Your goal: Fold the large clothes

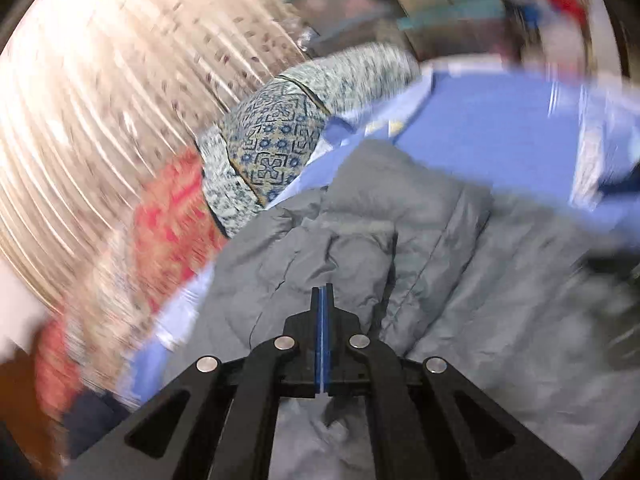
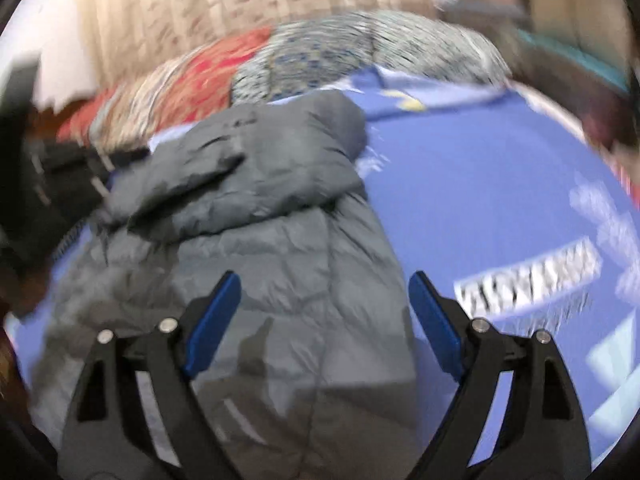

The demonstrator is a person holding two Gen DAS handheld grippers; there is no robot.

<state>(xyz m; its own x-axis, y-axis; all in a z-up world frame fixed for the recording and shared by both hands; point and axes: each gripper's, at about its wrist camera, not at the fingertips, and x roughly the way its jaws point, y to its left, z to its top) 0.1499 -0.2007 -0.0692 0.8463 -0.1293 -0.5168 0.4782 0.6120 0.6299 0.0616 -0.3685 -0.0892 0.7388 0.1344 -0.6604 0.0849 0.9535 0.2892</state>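
Two fisheye views, both motion-blurred. The left wrist camera looks forward over its closed jaws, close above a grey padded jacket (image 1: pixel 360 240) on a blue bedsheet (image 1: pixel 480 128), facing patterned pillows (image 1: pixel 276 140) and a pale curtain (image 1: pixel 100 100). The right wrist camera looks over its spread jaws from slightly farther back, facing the same way along the bed. Both views share the jacket, sheet, pillows and curtain.
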